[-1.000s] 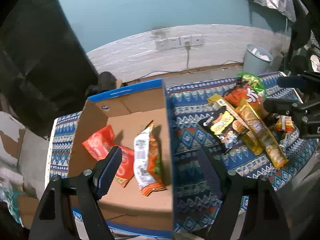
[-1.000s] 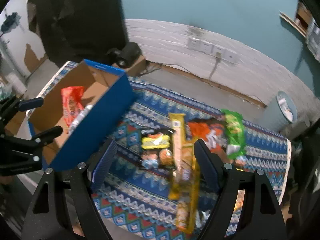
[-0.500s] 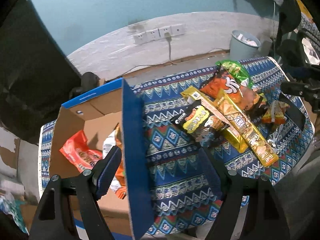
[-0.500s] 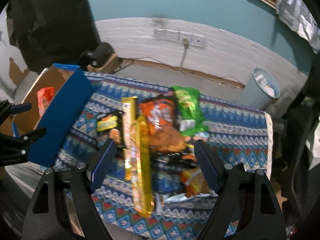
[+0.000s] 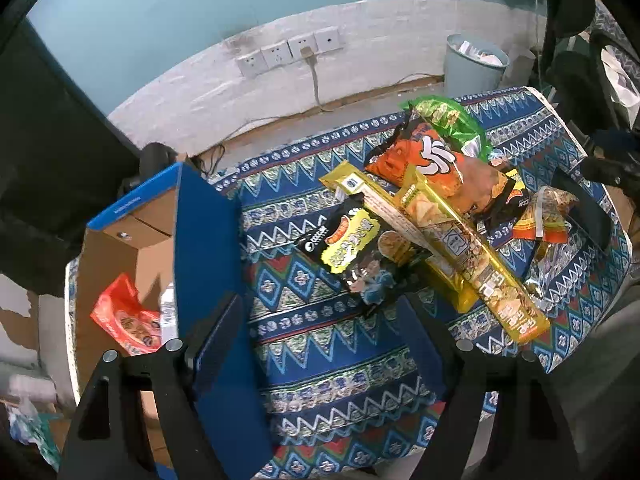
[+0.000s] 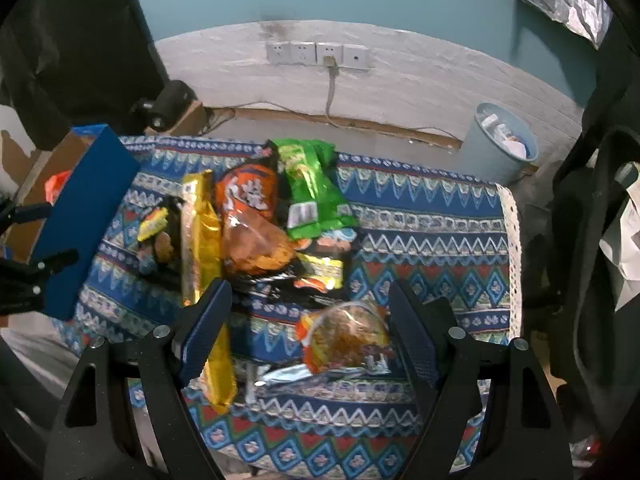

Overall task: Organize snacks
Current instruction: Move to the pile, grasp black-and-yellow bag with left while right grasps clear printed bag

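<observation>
A pile of snack packs lies on the patterned cloth: a black-and-yellow pack (image 5: pixel 352 248), long gold packs (image 5: pixel 460 248), an orange bag (image 5: pixel 436 168) and a green bag (image 6: pixel 310 190). A small orange-edged pack (image 6: pixel 344 338) lies nearest the right gripper (image 6: pixel 310 316), between its open, empty fingers. The left gripper (image 5: pixel 320 320) hangs open and empty over bare cloth, just short of the black-and-yellow pack. At the left stands a blue cardboard box (image 5: pixel 204 240) holding a red pack (image 5: pixel 124 320) and a white one (image 5: pixel 168 316). The left gripper's fingers (image 6: pixel 44 258) show at the left edge of the right wrist view.
A patterned tablecloth (image 5: pixel 320 360) covers the table. A pale blue waste bin (image 6: pixel 500 140) stands on the floor behind it, below wall sockets (image 6: pixel 316 54) with a cable. A dark chair (image 6: pixel 600 220) is at the right. A silver wrapper (image 6: pixel 288 374) lies near the front edge.
Both grippers have swung right, away from the box and over the snack pile. The box has slid to the left edge of both views. Both stay open.
</observation>
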A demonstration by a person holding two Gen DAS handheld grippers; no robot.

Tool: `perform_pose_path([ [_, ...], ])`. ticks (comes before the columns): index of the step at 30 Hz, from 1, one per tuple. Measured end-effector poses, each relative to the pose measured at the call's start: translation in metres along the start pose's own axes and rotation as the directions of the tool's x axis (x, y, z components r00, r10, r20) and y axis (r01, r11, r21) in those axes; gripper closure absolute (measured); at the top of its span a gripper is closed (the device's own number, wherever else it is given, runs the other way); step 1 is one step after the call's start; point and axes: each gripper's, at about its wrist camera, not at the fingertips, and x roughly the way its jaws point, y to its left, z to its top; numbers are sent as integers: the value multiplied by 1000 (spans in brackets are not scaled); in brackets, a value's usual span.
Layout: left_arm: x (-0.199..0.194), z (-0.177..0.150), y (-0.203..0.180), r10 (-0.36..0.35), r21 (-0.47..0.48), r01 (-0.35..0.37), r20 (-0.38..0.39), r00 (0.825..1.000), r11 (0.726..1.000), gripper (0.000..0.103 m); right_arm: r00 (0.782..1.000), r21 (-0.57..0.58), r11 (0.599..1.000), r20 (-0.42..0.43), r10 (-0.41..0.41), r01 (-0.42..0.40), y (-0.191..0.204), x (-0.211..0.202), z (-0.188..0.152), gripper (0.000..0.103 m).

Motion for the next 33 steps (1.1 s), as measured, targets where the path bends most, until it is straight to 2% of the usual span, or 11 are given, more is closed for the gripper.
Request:
perform_pose_path([
  [9,30,13,1,1,-46,-4,-53,999,999,22,997,27,1000,-79,5,-3,-28,33,-12,23],
  [14,52,25,12,-67,-138,55,-85,994,989,22,993,52,999,-117,2,4,-37,51,-17,23],
  [18,72,34,21,-163,-253,133,-104,981,958,18,991,57,998,-134,9,-1,-42,61,-19,23],
  [21,90,40,24,-224,-338,176,-109,968,925,17,990,55,998,-143,6,2,-43,68,-21,23],
  [25,115,42,26,-262,-416,187,-132,956,890,17,991,51,999,-136,8,-1,-45,73,-21,23],
  [27,124,43,25,-260,-421,179,-143,955,889,17,990,45,999,-139,13,-7,-44,75,-21,23],
  [33,144,45,16,-222,-374,140,-187,957,917,15,987,12,1000,-160,29,-28,-41,86,-25,23],
])
